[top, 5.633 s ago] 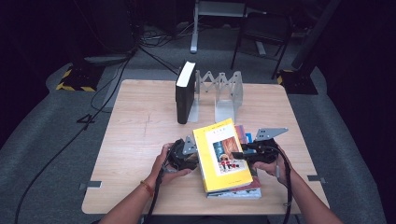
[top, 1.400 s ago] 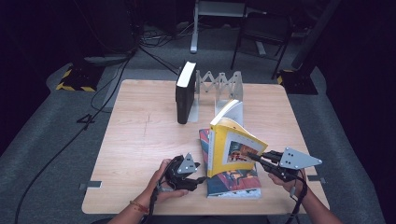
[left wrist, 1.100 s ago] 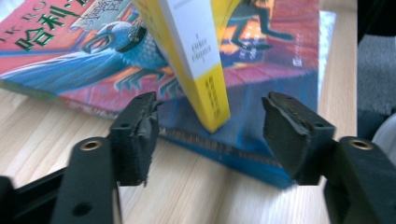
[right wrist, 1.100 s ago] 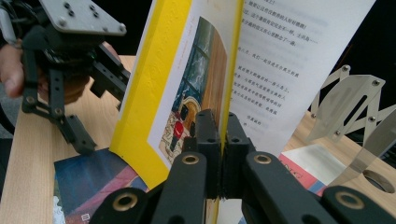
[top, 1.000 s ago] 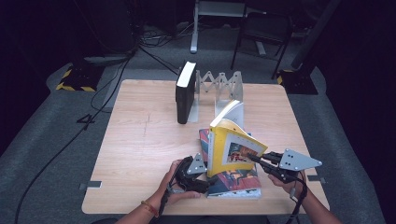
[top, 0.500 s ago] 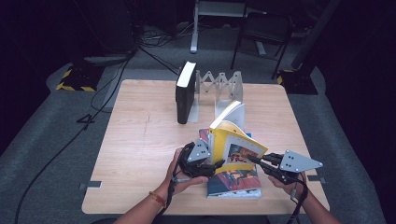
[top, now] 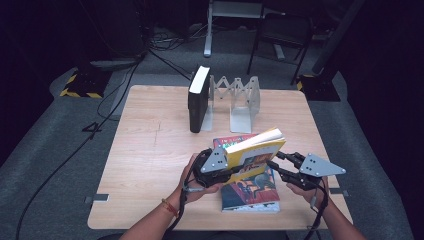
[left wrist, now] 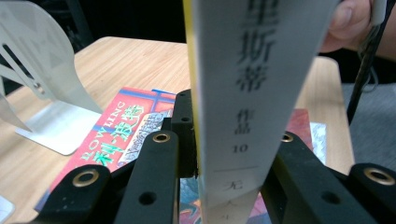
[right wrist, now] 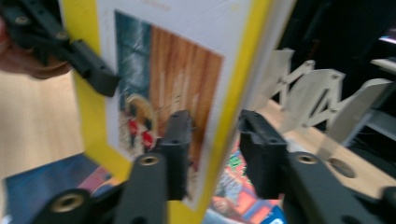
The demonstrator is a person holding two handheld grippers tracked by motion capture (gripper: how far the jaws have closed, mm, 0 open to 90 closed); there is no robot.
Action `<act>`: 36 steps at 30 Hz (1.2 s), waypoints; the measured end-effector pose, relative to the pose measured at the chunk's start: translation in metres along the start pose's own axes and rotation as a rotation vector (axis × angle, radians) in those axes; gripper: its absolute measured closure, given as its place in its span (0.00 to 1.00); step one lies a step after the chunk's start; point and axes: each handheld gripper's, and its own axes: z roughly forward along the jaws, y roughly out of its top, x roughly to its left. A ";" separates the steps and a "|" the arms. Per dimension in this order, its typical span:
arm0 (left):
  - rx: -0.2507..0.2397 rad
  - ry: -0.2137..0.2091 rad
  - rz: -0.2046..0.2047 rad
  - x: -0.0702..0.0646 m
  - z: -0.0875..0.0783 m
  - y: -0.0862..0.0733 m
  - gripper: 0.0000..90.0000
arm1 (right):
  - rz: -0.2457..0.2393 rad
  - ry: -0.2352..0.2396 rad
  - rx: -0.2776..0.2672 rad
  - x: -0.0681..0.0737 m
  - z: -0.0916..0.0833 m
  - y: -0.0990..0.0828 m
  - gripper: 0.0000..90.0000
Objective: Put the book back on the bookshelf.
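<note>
Left gripper clamped on the yellow book; right gripper loosened.

Held tilted above the table's 6 o'clock area, over a flat book, the yellow book is pinched at its spine by jaws that have just been closing. At 3 o'clock, jaws that have just been opening straddle its edge, apparently no longer pressing. A handover seems under way. Next, standing it in the rack at 12 o'clock beside the black book is judged likely.
</note>
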 end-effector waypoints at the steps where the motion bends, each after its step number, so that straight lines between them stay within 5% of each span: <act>1: -0.002 -0.010 0.003 0.000 -0.001 -0.001 0.82 | 0.012 -0.017 -0.009 -0.001 0.000 0.001 0.59; 3: 0.005 -0.004 0.037 -0.003 -0.001 0.000 0.82 | 0.055 -0.051 -0.016 -0.009 -0.001 0.004 0.49; 5: 0.005 -0.002 0.051 -0.005 -0.001 0.001 0.82 | 0.102 -0.008 -0.011 -0.017 0.001 0.005 0.43; 9: -0.006 0.002 0.030 -0.001 0.000 0.000 0.82 | 0.119 0.027 -0.024 -0.020 0.005 0.004 0.50; 13: -0.006 0.012 0.052 -0.003 0.000 0.003 0.82 | 0.094 0.089 -0.020 -0.014 0.010 0.005 0.61; 24: -0.051 0.019 0.044 0.000 -0.003 0.015 0.80 | 0.092 0.072 -0.015 -0.012 0.011 0.002 0.66; 32: -0.144 0.013 0.040 0.000 -0.013 0.033 0.79 | 0.096 0.074 -0.007 -0.010 0.013 0.002 0.66; 36: -0.141 0.025 0.037 0.002 -0.014 0.036 0.81 | 0.100 0.071 0.008 -0.010 0.012 -0.001 0.58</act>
